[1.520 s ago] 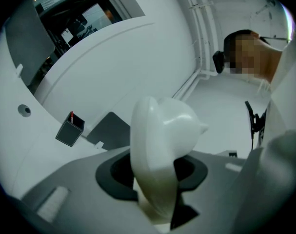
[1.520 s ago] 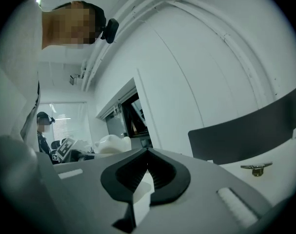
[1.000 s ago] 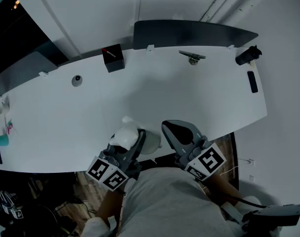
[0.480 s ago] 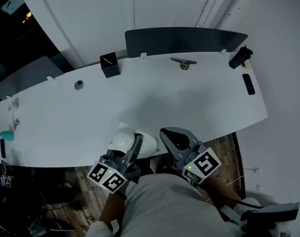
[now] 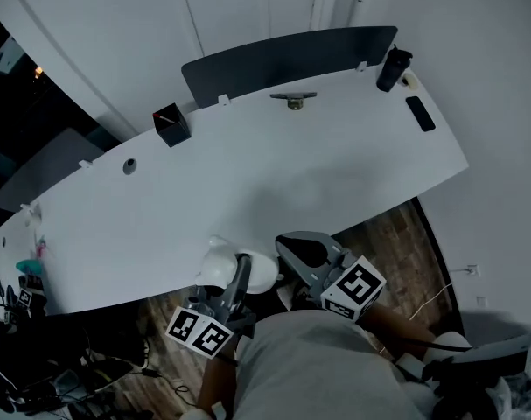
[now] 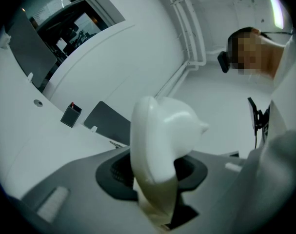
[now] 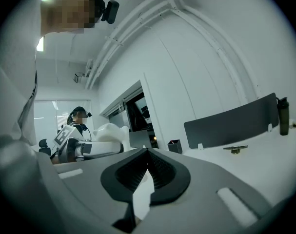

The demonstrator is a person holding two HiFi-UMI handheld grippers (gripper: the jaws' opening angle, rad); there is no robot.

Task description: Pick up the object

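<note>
Scene: One person, seen from above, stands at the near edge of one long, curved white table (image 5: pixel 248 191), a two-jaw gripper in each hand.
Grippers: Two, side by side, both low at the table's near edge and both pointing toward the table.
Left gripper (image 6: pixel 157 179): Jaws partly apart and clamped on the white object, one jaw on each side of its lower part.
Right gripper (image 7: pixel 147 156): Jaws pressed together with nothing between them. It sits just beside the left gripper.
White object (image 6: pixel 162 135): One, smooth, rounded and glossy, with a small nub on one side. The left gripper holds it over the table's near edge. Whether it is clear of the tabletop cannot be told.
Divider: One dark divider panel (image 5: pixel 282 59) stands along the table's far edge.
Small items: Five, all toward the back of the table and well apart from the grippers.
- One black pen box (image 5: pixel 171 124) is at the panel's left end.
- One metal fitting (image 5: pixel 293 101) is near the panel's middle.
- One dark bottle (image 5: pixel 392 68) is at the far right corner.
- One flat black slab (image 5: pixel 420 113) is near the bottle.
- One round grommet (image 5: pixel 129 165) is left of the pen box.
Floor: One strip of wood floor (image 5: pixel 396 234) shows past the table's right end.
</note>
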